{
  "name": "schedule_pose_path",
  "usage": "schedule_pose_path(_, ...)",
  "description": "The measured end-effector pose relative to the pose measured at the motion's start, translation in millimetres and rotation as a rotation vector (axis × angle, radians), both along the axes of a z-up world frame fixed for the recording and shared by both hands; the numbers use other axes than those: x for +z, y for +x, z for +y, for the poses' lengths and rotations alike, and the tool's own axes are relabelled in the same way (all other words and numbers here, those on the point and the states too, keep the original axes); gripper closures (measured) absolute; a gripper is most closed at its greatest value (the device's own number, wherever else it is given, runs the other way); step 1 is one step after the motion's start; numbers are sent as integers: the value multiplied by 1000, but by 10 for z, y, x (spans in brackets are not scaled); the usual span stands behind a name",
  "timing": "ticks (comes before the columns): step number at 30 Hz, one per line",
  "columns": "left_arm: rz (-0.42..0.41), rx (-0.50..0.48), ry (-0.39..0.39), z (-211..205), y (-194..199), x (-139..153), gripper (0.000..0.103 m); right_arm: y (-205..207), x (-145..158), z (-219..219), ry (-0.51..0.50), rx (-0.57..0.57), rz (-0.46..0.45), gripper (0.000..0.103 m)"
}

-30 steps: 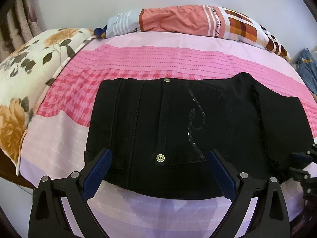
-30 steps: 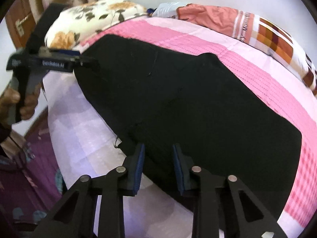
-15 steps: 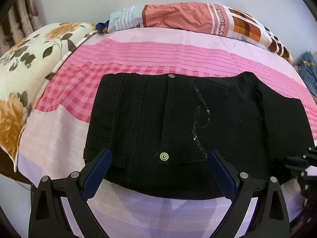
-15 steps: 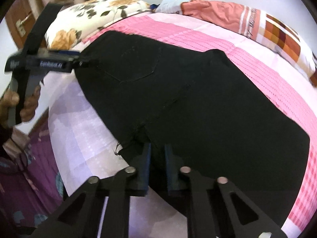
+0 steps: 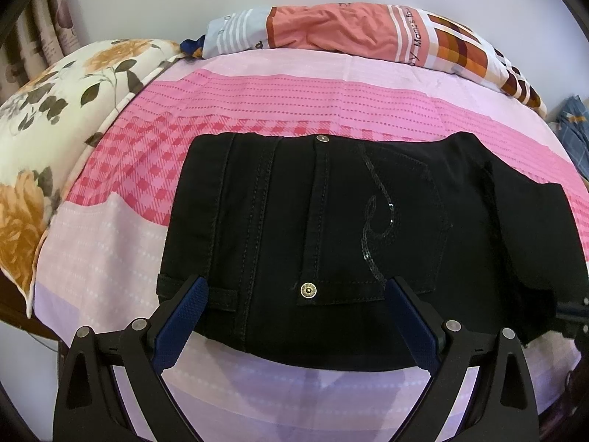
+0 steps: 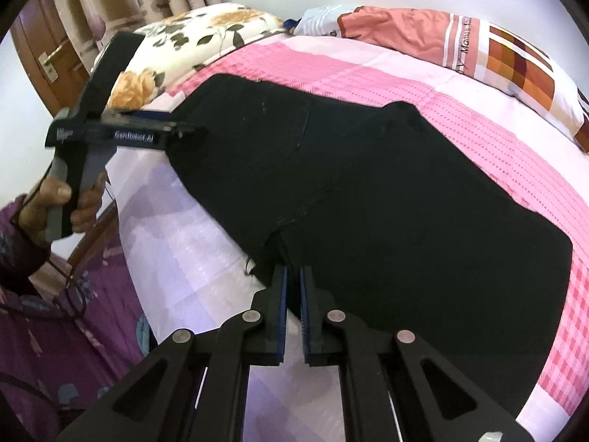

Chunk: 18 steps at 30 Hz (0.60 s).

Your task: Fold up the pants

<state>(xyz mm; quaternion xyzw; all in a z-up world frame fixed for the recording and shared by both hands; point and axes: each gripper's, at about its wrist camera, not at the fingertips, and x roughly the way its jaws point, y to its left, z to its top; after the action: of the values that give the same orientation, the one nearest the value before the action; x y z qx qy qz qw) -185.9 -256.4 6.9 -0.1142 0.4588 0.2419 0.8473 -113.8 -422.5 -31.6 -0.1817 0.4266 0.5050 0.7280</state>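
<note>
Closing down over the last second, the right gripper (image 6: 291, 287) now has its blue-padded fingers (image 6: 281, 305) pressed almost together on the near edge of the black jeans (image 6: 386, 199), at the frayed spot where the crotch seam meets the bedsheet (image 6: 191, 258); a second ago those fingers stood clearly apart around the same edge. That pinch means the right side has its hold and the fold can start from there. The left gripper (image 5: 294, 316) has not changed: its fingers (image 5: 180, 316) stay spread wide, straddling the waistband end near the brass button (image 5: 308, 289) and belt loop, resting at the cloth but gripping nothing. In the right wrist view that same tool (image 6: 121, 134) is seen from the side in the person's hand (image 6: 62, 202), its tip at the waistband corner. The jeans lie flat, back pocket up, across the pink checked bed, near its front edge, with a floral pillow (image 5: 48, 140) and a patterned bolster (image 5: 353, 33) well beyond them. My judgement is that the left fingers must close on the waistband before both ends can be lifted together.
</note>
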Motion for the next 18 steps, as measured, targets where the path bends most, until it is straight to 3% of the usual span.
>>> schedule_pose_path(3,1,-3,4,-1,5,-8,7,12,-55,25,6,4,19,95)
schedule_pose_path(5,4,-5,3,2,1,-9,7,-2,-26,31,17,17,20,88)
schedule_pose_path(9,-1,-8,-6,0,3,-3,7,60,106,-121,122,31,121,70)
schedule_pose_path(13,-11,-26,-21,-34,11,20,7,386,267,-396,140,-99,77,70)
schedule_pose_path(18,-49,-110,-68,-189,68,136,7,946,374,-810,190,-246,127,69)
